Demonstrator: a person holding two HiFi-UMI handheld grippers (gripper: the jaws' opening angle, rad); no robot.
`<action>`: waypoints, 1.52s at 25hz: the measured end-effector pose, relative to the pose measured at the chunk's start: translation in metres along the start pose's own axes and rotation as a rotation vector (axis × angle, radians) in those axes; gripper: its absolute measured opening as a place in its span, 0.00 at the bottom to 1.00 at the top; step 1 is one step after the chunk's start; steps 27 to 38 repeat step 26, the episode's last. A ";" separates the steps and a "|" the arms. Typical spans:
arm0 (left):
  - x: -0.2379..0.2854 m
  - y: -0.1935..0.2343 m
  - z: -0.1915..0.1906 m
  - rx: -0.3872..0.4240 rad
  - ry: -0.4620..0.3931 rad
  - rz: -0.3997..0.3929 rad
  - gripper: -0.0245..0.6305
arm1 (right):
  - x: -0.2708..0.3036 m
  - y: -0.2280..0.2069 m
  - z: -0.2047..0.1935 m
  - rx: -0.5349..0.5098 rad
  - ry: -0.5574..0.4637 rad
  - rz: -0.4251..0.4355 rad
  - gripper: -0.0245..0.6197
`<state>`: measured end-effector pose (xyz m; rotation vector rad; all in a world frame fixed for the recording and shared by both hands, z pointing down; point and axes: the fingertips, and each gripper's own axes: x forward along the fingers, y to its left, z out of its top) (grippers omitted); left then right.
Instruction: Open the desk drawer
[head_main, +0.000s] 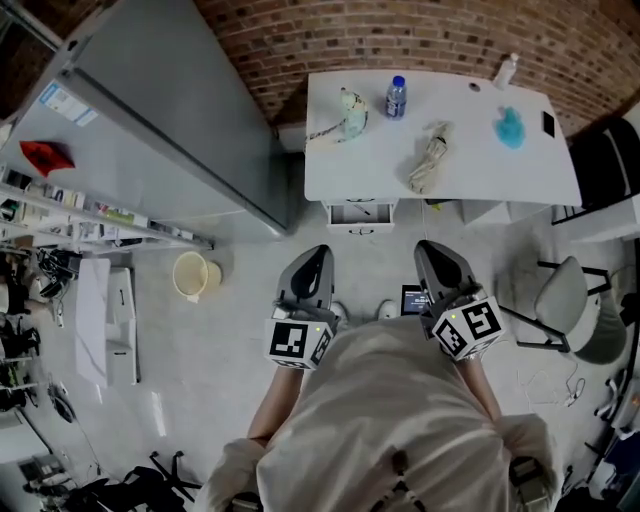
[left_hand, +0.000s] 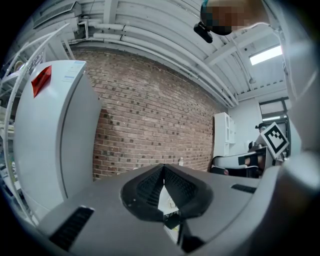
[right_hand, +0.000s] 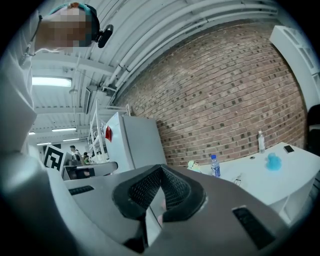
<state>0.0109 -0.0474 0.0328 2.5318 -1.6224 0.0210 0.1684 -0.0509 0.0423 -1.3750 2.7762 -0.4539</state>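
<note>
A white desk stands against the brick wall. Under its front edge is a small white drawer unit with dark handles on its fronts. Both grippers are held up in front of the person, well short of the drawers. The left gripper is shut with nothing between its jaws, and in the left gripper view the ribbed pads meet. The right gripper is likewise shut and empty, its pads closed together in the right gripper view. The desk shows to the right there.
On the desk lie a water bottle, a pale green object, a bundled cloth and a teal item. A tall grey fridge stands to the left, with a cream bucket below it and an office chair to the right.
</note>
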 end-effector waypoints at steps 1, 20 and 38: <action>0.000 0.000 -0.001 0.000 0.005 -0.001 0.05 | 0.001 0.000 0.000 -0.007 0.003 0.000 0.08; 0.008 0.000 -0.014 -0.035 0.020 -0.012 0.05 | -0.001 -0.008 -0.008 -0.003 0.008 -0.031 0.08; 0.013 -0.002 -0.014 -0.034 0.010 -0.018 0.05 | -0.002 -0.013 -0.010 0.001 0.010 -0.039 0.08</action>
